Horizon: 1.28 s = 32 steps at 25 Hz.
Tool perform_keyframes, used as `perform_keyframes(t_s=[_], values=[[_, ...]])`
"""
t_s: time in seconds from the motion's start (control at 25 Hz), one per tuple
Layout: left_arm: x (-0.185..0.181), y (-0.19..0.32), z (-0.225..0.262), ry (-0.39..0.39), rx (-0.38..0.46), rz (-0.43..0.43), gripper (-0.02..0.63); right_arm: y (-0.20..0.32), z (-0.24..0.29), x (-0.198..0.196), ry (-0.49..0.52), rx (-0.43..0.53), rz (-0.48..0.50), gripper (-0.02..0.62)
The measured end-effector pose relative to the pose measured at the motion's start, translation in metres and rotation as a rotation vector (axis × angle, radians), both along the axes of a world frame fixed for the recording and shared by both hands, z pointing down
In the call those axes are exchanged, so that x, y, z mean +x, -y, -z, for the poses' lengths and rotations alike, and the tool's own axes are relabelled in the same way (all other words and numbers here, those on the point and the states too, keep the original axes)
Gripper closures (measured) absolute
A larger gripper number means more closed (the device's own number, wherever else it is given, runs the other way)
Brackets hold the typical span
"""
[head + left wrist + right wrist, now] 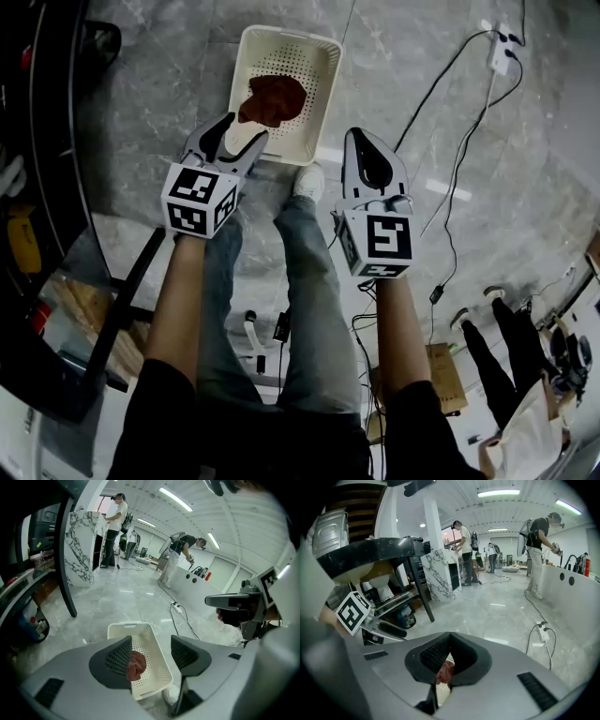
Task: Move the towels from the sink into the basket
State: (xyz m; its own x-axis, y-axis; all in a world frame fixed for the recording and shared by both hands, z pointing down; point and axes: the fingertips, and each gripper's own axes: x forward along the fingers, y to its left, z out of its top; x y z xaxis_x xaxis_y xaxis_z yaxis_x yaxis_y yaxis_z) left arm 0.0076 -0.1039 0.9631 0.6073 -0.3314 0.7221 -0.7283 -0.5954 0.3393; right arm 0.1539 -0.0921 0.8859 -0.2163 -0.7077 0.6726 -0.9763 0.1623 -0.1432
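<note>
A white perforated basket (pixel 328 58) stands on the grey floor ahead of me. One dark red towel (pixel 274 98) lies crumpled inside it. My left gripper (pixel 246 129) hangs over the basket's near edge, open and empty. In the left gripper view the jaws of this gripper (pixel 151 641) stand wide apart, and the towel (pixel 138 665) shows below them in the basket (pixel 124 628). My right gripper (pixel 361 133) floats to the right of the basket, shut with its tips touching and nothing held. The right gripper (pixel 450 635) view shows the towel (pixel 446 671) only through the gap behind the tips.
A black counter (pixel 56 187) with a black leg (pixel 65 564) runs along my left. My own legs and a white shoe (pixel 307 180) are just below the basket. A power strip (pixel 500 52) and cables (pixel 459 159) trail on the floor at right. Other people stand farther off.
</note>
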Motion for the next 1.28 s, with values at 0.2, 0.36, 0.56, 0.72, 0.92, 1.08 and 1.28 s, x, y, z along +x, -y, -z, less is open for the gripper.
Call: perform_keyframes(t_s=[0.2,0.36,0.56,0.72,0.92,1.08,1.28], values=[[-0.004,0.007,0.053,-0.008,0.04,0.031,0.405,0.008,0.047,-0.008,0.003,0.034,0.006,0.58],[-0.01,0.016,0.103,-0.01,0.093,0.087,0.52,0.017,0.091,-0.013,0.003,0.068,0.006,0.58],[-0.013,0.03,0.162,-0.036,0.143,0.121,0.577,0.032,0.144,-0.023,0.001,0.111,0.03,0.58],[-0.02,0.039,0.205,-0.059,0.187,0.147,0.589,0.043,0.183,-0.031,0.002,0.144,0.035,0.58],[-0.031,0.042,0.259,-0.077,0.243,0.173,0.589,0.051,0.233,-0.041,0.006,0.19,0.047,0.58],[-0.04,0.048,0.305,-0.085,0.289,0.208,0.589,0.059,0.273,-0.051,0.013,0.227,0.06,0.58],[-0.052,0.059,0.363,-0.095,0.363,0.255,0.589,0.067,0.329,-0.058,0.015,0.284,0.077,0.58]])
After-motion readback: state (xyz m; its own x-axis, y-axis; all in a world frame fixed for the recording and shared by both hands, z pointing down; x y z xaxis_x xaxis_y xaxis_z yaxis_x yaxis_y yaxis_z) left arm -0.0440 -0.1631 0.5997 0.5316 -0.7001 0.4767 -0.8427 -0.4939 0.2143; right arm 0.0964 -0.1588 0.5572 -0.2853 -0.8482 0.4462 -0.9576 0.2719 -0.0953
